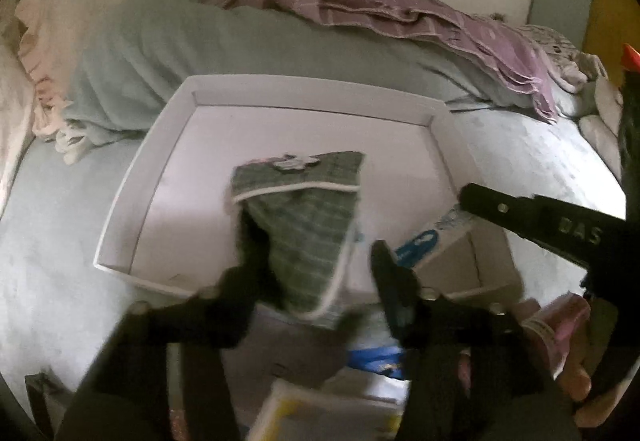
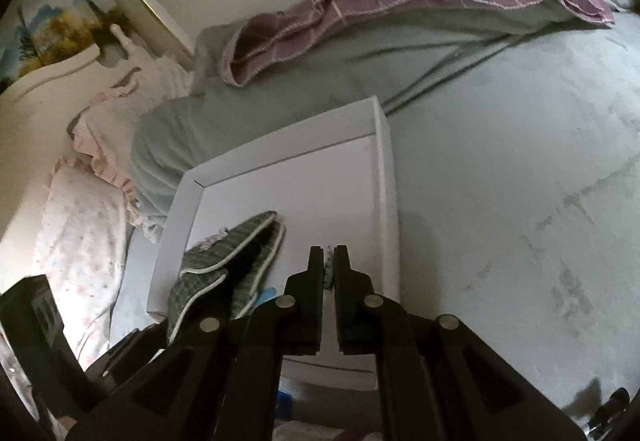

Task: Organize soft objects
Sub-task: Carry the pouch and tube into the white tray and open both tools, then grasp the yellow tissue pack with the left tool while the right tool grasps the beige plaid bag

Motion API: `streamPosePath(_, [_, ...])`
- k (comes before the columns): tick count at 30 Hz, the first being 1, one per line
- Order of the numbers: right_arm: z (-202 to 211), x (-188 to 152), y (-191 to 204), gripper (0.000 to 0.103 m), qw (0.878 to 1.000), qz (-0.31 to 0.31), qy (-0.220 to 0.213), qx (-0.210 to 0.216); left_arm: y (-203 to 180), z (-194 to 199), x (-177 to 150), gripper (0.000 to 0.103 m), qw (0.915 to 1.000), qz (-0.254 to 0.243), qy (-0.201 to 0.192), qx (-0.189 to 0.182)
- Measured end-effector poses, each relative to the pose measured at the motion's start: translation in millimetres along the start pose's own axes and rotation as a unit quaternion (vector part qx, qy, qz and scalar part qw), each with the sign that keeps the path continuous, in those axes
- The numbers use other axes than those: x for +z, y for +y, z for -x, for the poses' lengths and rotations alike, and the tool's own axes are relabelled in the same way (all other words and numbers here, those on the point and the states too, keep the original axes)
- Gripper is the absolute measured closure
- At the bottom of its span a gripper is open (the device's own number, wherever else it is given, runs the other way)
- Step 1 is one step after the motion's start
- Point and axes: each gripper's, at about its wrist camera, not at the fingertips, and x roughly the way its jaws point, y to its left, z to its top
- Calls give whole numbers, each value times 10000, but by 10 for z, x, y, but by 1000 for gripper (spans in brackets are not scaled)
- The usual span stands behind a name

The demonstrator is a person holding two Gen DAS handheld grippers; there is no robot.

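Observation:
A shallow white tray [image 1: 312,91] lies on the bed. A green plaid soft piece with white piping [image 1: 304,201] rests in it and hangs over the near rim. My left gripper [image 1: 316,253] is open, a finger on each side of that piece, pads not pressing. From the right, my right gripper [image 1: 466,197] reaches over the tray's near right corner, beside a white item with blue print [image 1: 428,237]. In the right wrist view the right gripper [image 2: 329,257] is shut on a thin white patterned sliver [image 2: 329,271]. The plaid piece [image 2: 236,245] lies to its left inside the tray [image 2: 384,169].
A purple checked blanket [image 1: 400,13] lies over a grey-green duvet [image 1: 180,53] behind the tray. Pink ruffled pillows [image 1: 40,41] are at the left, by the white headboard [image 2: 52,73]. Papers and boxes [image 1: 320,413] sit below the bed's near edge.

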Motion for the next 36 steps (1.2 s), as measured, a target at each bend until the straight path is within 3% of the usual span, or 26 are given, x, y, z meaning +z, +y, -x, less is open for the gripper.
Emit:
streamPosePath(3, [62, 31, 44, 85, 9996, 162, 15, -226, -51, 89, 25, 44, 9996, -124, -158, 207])
streamPosePath(6, [192, 58, 141, 65, 9989, 409, -88, -228, -88, 203, 40, 44, 9977, -204, -207, 616])
streamPosePath(8, [313, 67, 228, 48, 9974, 621, -256, -246, -112, 271, 28, 44, 9947, -283, -179, 971])
streamPosePath(11, [570, 31, 391, 31, 9921, 1069, -626, -209, -159, 389, -44, 42, 9880, -508, -223, 1443])
streamPosePath(13, [745, -18, 477, 21, 9882, 1238, -868, -259, -162, 470, -101, 39, 9866, -583, -272, 1501])
streamPosePath(20, [1131, -72, 508, 20, 9863, 768, -1330, -600, 17, 645, -300, 39, 9964, -300, 38, 795])
streamPosePath(24, [1160, -86, 535, 20, 9907, 840, -982, -415, 65, 728, -381, 39, 9973, -289, 81, 671])
streamPosePath(29, [1220, -136, 702, 20, 9875, 1227, -874, -461, 94, 839, -431, 39, 9981, -267, 27, 549])
streamPosePath(36, [1138, -194, 897, 20, 9872, 1493, -251, -491, 392, 824, -487, 39, 9994, 230, 253, -8])
